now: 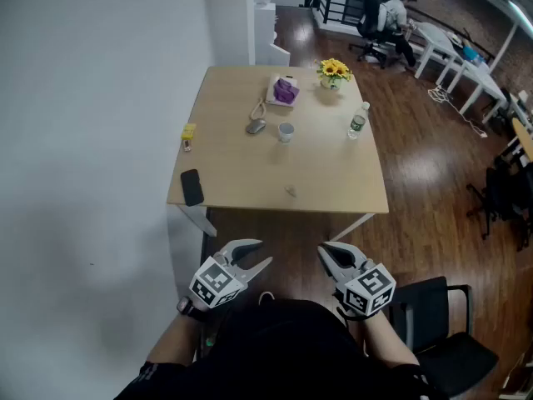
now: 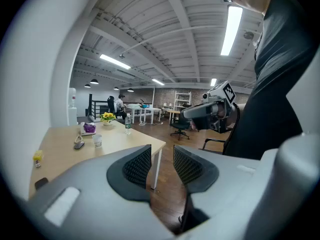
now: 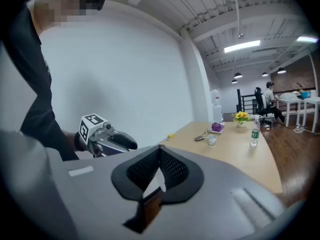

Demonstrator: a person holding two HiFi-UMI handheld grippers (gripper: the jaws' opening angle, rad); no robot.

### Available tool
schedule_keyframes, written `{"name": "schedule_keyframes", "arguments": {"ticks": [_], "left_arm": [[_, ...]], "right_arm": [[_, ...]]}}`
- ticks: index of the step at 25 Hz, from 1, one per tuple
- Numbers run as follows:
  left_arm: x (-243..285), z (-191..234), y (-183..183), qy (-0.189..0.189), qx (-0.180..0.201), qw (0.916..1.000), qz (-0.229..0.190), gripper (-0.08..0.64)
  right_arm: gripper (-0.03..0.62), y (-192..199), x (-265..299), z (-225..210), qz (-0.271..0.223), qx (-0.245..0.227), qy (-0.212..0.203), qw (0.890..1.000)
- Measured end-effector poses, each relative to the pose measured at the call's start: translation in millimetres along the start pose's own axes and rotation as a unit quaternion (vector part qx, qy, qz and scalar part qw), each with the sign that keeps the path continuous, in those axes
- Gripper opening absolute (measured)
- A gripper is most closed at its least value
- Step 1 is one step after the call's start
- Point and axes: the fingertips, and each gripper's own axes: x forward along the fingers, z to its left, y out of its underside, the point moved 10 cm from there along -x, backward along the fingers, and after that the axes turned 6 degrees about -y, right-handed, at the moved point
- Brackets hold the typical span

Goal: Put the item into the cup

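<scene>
Small white cup stands on the far middle of the light wooden table; its inside cannot be made out. Near the person, the left gripper hangs with jaws a little apart, empty. The right gripper is closed on nothing.

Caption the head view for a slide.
Left gripper open and right gripper shut, both empty, held short of the wooden table where a cup stands.
</scene>
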Motion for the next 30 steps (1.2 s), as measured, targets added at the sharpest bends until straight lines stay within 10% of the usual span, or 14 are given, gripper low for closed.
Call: {"name": "schedule_keyframes", "arguments": {"ticks": [18,30], "left_arm": [[16,35,3,0.004,-0.005,0.9999,0.009,0.132],[86,99,-10,-0.033,-0.023,0.9988,0.027,0.140]], "right_arm": [[0.008,-6,35,-23,0.008,0.004,-0.002,1.000],[0.008,-22,95,-124,0.016,0.016,-0.044,0.999]]}}
